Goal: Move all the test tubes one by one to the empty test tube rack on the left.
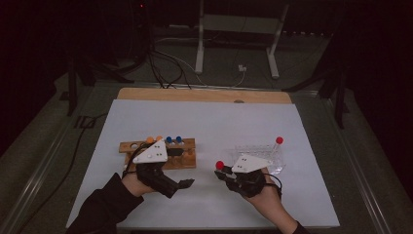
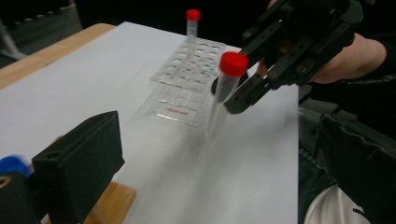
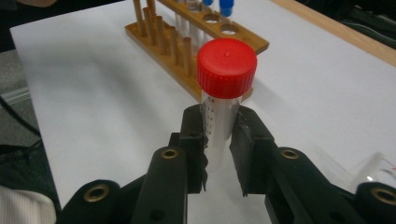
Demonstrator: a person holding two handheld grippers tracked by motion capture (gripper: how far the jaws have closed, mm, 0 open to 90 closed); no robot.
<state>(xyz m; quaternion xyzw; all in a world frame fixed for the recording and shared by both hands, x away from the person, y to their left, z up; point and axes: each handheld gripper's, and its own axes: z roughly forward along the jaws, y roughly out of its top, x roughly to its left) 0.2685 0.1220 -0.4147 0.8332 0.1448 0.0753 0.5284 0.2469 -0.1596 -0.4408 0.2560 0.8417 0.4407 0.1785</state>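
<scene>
My right gripper (image 1: 225, 174) (image 3: 219, 126) is shut on a clear tube with a red cap (image 3: 227, 67) (image 1: 219, 165) and holds it upright, a little above the white sheet. In the left gripper view that tube (image 2: 224, 91) hangs just in front of a clear plastic rack (image 2: 187, 79) (image 1: 263, 152). Another red-capped tube (image 1: 278, 143) (image 2: 192, 21) stands in the rack's far corner. My left gripper (image 1: 187, 184) hovers beside a wooden rack (image 1: 127, 146) (image 3: 247, 43), with nothing seen between its fingers (image 2: 79, 163); their gap is unclear.
The wooden rack holds orange-capped tubes (image 1: 154, 139) and blue-capped tubes (image 1: 173, 139) (image 3: 226, 8). A white sheet (image 1: 204, 122) covers the wooden table. Beyond the table are cables and a metal stand's legs (image 1: 199, 58) on the dark floor.
</scene>
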